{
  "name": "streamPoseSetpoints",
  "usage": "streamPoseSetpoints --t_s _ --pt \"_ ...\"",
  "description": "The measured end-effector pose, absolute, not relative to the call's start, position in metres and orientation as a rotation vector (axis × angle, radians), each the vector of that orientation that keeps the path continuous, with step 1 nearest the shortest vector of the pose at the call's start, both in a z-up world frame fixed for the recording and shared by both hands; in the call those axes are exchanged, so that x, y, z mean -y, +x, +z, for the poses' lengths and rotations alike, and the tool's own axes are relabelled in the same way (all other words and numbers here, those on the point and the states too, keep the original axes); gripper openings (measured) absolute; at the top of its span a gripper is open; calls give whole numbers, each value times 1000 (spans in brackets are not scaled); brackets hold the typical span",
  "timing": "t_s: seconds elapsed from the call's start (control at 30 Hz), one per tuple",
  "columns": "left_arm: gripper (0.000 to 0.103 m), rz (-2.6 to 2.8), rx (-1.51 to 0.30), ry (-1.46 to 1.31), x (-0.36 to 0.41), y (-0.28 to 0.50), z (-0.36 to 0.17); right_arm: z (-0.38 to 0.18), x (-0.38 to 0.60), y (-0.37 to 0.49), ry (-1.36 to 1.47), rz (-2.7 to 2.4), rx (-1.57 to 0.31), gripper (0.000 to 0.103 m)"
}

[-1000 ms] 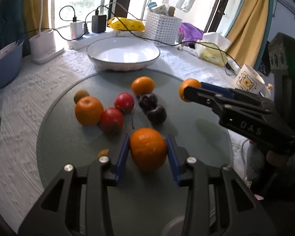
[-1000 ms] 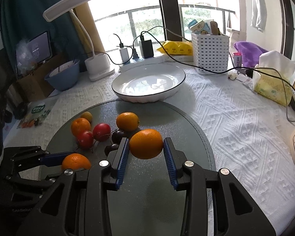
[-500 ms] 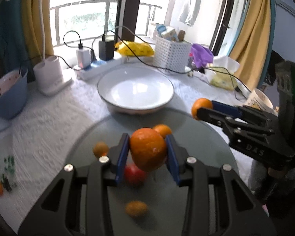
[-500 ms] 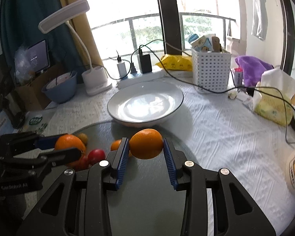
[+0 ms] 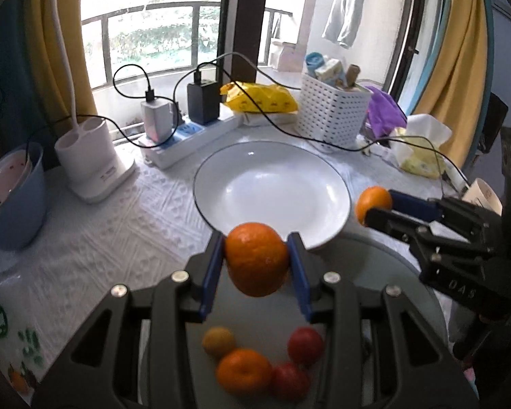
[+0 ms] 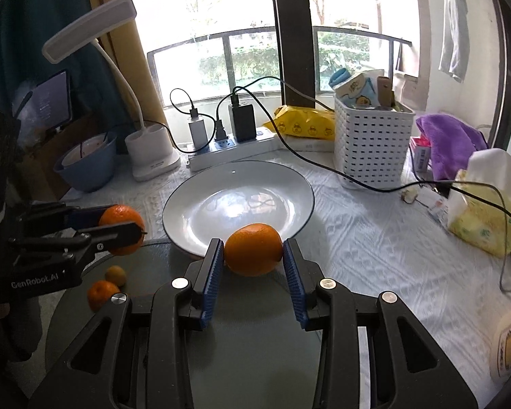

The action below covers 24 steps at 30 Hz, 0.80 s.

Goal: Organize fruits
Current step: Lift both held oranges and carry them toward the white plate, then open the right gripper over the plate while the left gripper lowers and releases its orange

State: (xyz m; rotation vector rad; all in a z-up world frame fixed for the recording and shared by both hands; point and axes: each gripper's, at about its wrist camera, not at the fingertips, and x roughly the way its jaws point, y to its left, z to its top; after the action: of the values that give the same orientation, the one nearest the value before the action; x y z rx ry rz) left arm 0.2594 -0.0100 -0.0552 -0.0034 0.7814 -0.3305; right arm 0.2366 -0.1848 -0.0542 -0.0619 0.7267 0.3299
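Observation:
My left gripper [image 5: 257,259] is shut on an orange [image 5: 256,259] and holds it in the air just before the near rim of the empty white plate [image 5: 272,187]. My right gripper [image 6: 253,255] is shut on a second orange [image 6: 253,254], also raised at the plate's near rim [image 6: 238,204]. Each gripper shows in the other view, the right one [image 5: 374,204] at the plate's right, the left one [image 6: 122,225] at its left. Below on the grey round mat [image 5: 374,272] lie an orange [image 5: 243,371], two red fruits [image 5: 305,346] and a small yellow fruit [image 5: 218,341].
Behind the plate are a power strip with chargers [image 5: 190,133], a white lamp base [image 5: 92,163], a blue bowl [image 5: 13,197], a white basket [image 5: 330,116], a yellow bag [image 5: 259,100] and a tissue pack [image 6: 483,211]. A black cable [image 6: 357,177] crosses the white tablecloth.
Both grippers have risen off the mat with their oranges and moved forward to the plate's near rim. The loose fruits now lie below and behind the left gripper.

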Motion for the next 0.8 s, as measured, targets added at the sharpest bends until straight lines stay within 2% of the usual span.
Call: streamPoseSetpoints --t_s 0.63,0.8 --pt "40 -342 -843 0 20 313 -71 -66 176 276 -56 339 -746 39" --pt "47 -348 -830 -15 17 312 -68 -64 181 273 -46 327 -740 39"
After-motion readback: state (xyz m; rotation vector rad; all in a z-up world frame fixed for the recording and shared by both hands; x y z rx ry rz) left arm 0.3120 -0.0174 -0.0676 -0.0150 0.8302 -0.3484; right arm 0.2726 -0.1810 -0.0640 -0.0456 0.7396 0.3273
